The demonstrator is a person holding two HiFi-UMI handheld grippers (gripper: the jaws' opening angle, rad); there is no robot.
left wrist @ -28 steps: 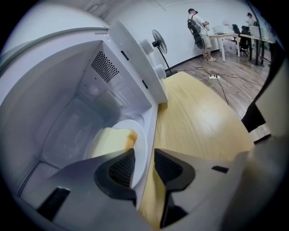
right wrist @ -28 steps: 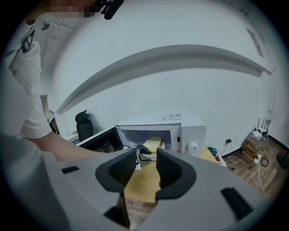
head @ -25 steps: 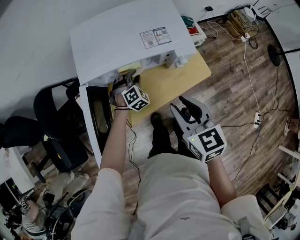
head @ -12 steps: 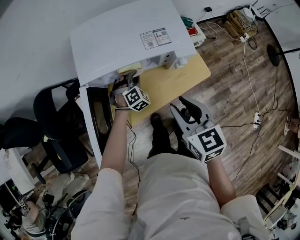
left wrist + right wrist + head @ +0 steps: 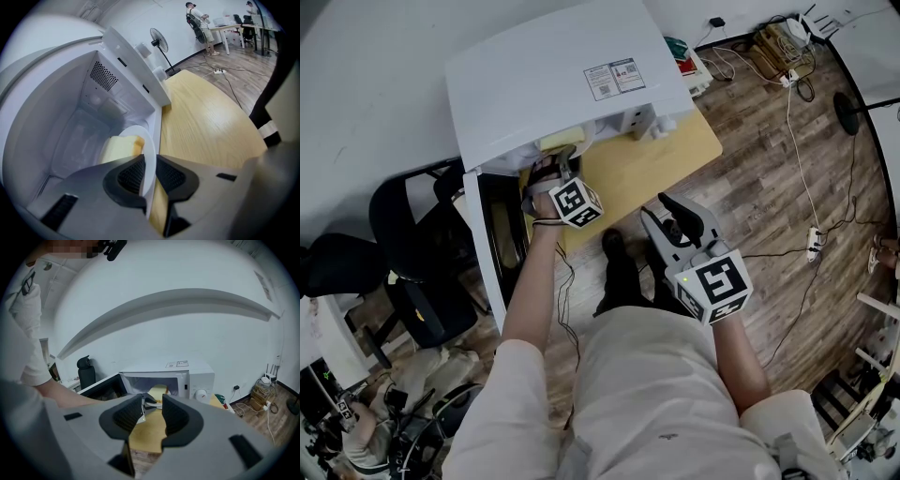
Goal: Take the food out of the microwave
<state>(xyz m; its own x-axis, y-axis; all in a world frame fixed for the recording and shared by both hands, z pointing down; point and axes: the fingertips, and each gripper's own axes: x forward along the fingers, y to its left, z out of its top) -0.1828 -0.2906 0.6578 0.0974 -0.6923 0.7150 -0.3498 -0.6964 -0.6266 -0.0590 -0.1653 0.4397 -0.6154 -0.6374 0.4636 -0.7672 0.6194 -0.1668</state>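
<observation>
- The microwave (image 5: 553, 84) is seen on a pale wooden table (image 5: 647, 159), with its door (image 5: 487, 244) swung wide open at the microwave's left side.
- A white plate (image 5: 149, 154) is found inside the microwave's cavity, near the front opening.
- The food (image 5: 119, 147), a pale yellow slice with a browned edge, is carried on that plate, so it is inside the microwave and not yet taken out.
- The left gripper (image 5: 150, 173) is reached into the microwave's opening. Its jaws are closing on the plate's near rim, which is seen between them with a dark pad against each face.
- The right gripper (image 5: 152, 416) is held well back from the microwave, in front of it and off the table's edge, pointed toward the open cavity.
- The right gripper's jaws are kept apart and nothing is held between them; only the distant microwave and table are seen through the gap.
- A round dial (image 5: 200, 394) is seen on the microwave's front panel, to the right of the cavity.
</observation>
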